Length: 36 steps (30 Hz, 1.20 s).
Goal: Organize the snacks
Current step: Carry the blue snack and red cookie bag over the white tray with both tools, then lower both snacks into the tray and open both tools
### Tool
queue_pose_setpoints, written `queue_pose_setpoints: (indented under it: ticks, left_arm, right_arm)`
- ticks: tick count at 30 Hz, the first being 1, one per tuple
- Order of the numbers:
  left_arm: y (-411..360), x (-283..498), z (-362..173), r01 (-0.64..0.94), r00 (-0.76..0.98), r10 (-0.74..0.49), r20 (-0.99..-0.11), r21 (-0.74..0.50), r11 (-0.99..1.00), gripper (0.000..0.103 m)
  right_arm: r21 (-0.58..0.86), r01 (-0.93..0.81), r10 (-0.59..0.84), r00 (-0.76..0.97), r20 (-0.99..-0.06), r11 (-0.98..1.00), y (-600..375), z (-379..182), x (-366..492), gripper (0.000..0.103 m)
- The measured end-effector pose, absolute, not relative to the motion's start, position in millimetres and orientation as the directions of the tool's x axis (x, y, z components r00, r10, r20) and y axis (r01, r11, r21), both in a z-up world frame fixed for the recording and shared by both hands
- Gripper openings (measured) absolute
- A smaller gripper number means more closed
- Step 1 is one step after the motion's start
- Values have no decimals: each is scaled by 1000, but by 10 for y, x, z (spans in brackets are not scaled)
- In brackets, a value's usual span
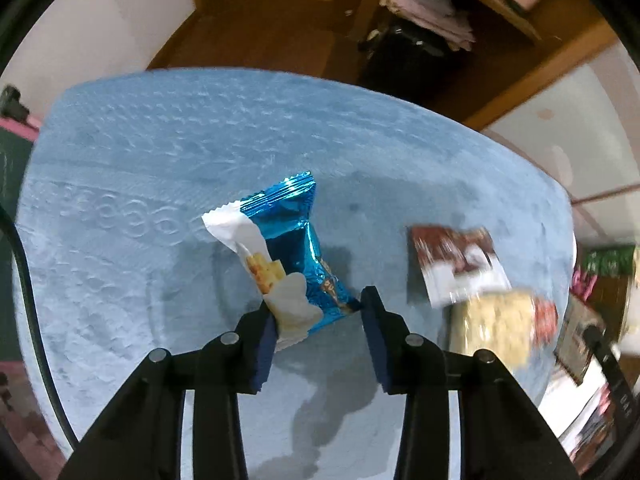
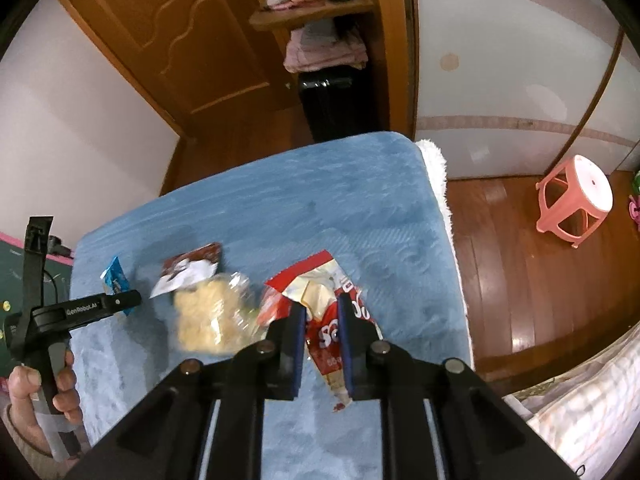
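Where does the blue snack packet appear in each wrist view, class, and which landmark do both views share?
Left wrist view: the blue snack packet sits centre, between the left gripper's fingers.
Right wrist view: it lies far left, partly behind the left gripper.
Shared landmark: the brown-and-white packet on the blue blanket.

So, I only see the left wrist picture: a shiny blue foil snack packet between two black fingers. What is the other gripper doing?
Observer: The right gripper is shut on a crinkled red and cream snack packet.
Operator: Who holds the one I'm looking through?
Observer: A hand grips the black handle of the left gripper, beside the blue plush cover.
Operator: Anything on the floor?
Observer: A pink plastic stool stands on the wooden floor, to the right of the cover.
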<state>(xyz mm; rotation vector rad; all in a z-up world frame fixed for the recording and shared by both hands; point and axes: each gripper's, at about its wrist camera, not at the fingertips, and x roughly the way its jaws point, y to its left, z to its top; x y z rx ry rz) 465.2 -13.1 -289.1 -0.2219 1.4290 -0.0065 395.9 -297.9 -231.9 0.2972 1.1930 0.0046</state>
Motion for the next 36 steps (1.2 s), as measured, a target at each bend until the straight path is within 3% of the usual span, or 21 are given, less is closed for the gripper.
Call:
queue_pose_setpoints:
  ticks: [11, 16, 24, 28, 36]
  left_arm:
    - [-290, 3229, -1354, 178, 326, -261, -909, -212, 961, 38]
    - [-399, 2549, -973, 247, 363, -293, -885, -212, 946, 38]
    - [-614, 1463, -823, 333, 429, -207, -879, -59, 941, 39]
    - [-691, 1134, -941, 335, 451, -134, -882, 28, 942, 39]
    - [-736, 875, -1159, 311, 413, -66, -909, 72, 948, 39]
  right_arm:
    - [368, 78, 262, 568, -780, 926, -2811, -1309, 2692, 15]
    - [431, 33, 315, 632, -708, 902, -2744, -924, 1987, 15]
    - [464, -42, 382, 637, -670, 885, -2535, -705, 1082, 15]
    - [453, -67, 397, 605, -690, 889, -2400, -777, 752, 15]
    - [415, -66, 384, 529, -757, 908, -2280, -1040, 483, 15]
